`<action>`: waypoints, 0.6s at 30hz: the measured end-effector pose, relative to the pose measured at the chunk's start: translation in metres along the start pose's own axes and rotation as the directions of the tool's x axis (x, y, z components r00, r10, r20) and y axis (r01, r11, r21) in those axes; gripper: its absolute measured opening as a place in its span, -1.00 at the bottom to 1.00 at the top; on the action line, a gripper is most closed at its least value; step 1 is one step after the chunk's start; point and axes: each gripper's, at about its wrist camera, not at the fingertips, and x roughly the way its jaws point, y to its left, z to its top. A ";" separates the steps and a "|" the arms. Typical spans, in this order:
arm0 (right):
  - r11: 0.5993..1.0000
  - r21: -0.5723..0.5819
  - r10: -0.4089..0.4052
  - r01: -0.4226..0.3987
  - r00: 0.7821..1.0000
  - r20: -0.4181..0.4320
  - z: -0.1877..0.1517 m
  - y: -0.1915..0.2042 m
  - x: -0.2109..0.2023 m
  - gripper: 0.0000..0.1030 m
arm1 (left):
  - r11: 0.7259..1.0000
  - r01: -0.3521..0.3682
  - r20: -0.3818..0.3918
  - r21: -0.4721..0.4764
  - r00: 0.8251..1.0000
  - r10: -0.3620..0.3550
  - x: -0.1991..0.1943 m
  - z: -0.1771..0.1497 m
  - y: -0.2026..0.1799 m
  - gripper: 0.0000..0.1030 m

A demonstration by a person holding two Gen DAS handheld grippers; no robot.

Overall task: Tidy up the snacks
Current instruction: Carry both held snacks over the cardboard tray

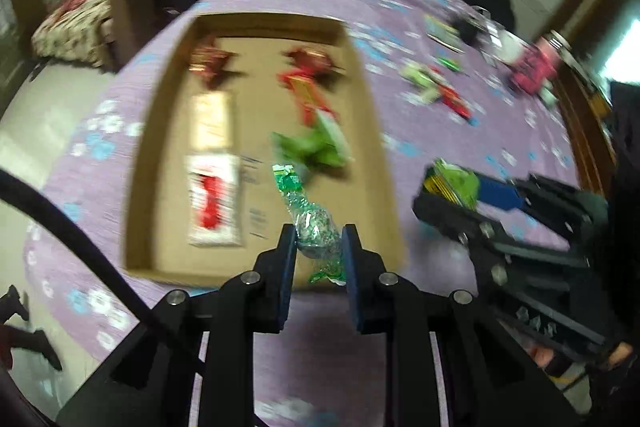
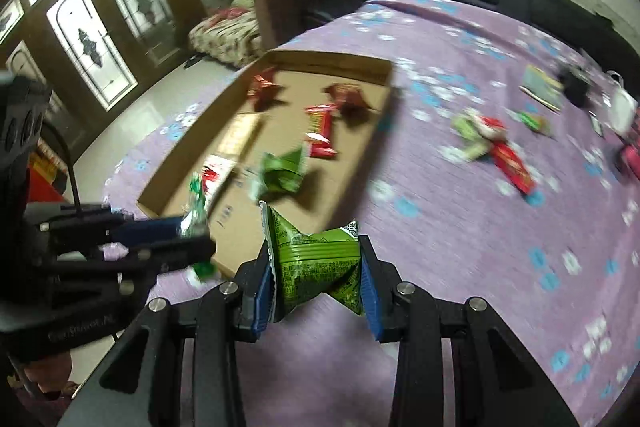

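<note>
Between pinching pads, green snack packet [image 2: 316, 259]

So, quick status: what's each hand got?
Left gripper shut on silver-green candy. Right gripper shut on green snack packet. Cardboard tray ahead, nothing blocking.

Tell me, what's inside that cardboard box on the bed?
Inside the cardboard box: two dark red snacks, a tan packet, a white-and-red packet, a red bar and a green pack. The held snacks cover its near corner.
</note>
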 end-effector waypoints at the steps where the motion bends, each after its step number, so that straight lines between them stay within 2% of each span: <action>1: 1.000 -0.013 0.008 -0.008 1.000 -0.004 0.003 0.005 0.006 -0.29 | 1.000 -0.009 -0.003 -0.013 1.000 0.009 0.003 0.004 0.008 -0.52; 6: 0.999 -0.043 0.006 -0.008 0.999 -0.039 0.018 0.025 0.042 -0.29 | 0.994 -0.066 -0.041 -0.081 0.997 0.063 0.026 0.023 0.044 -0.52; 10: 0.998 -0.064 -0.022 0.019 0.999 -0.036 0.036 0.033 0.060 -0.29 | 0.989 -0.097 -0.036 -0.112 0.995 0.093 0.036 0.044 0.059 -0.52; 16: 0.998 -0.024 -0.064 0.063 0.997 -0.032 0.077 0.022 0.085 -0.28 | 0.978 -0.143 -0.020 -0.150 0.990 0.142 0.053 0.088 0.074 -0.51; 18: 0.997 -0.014 -0.081 0.080 0.995 -0.059 0.087 0.018 0.099 -0.28 | 0.974 -0.149 -0.046 -0.173 0.989 0.143 0.061 0.099 0.079 -0.51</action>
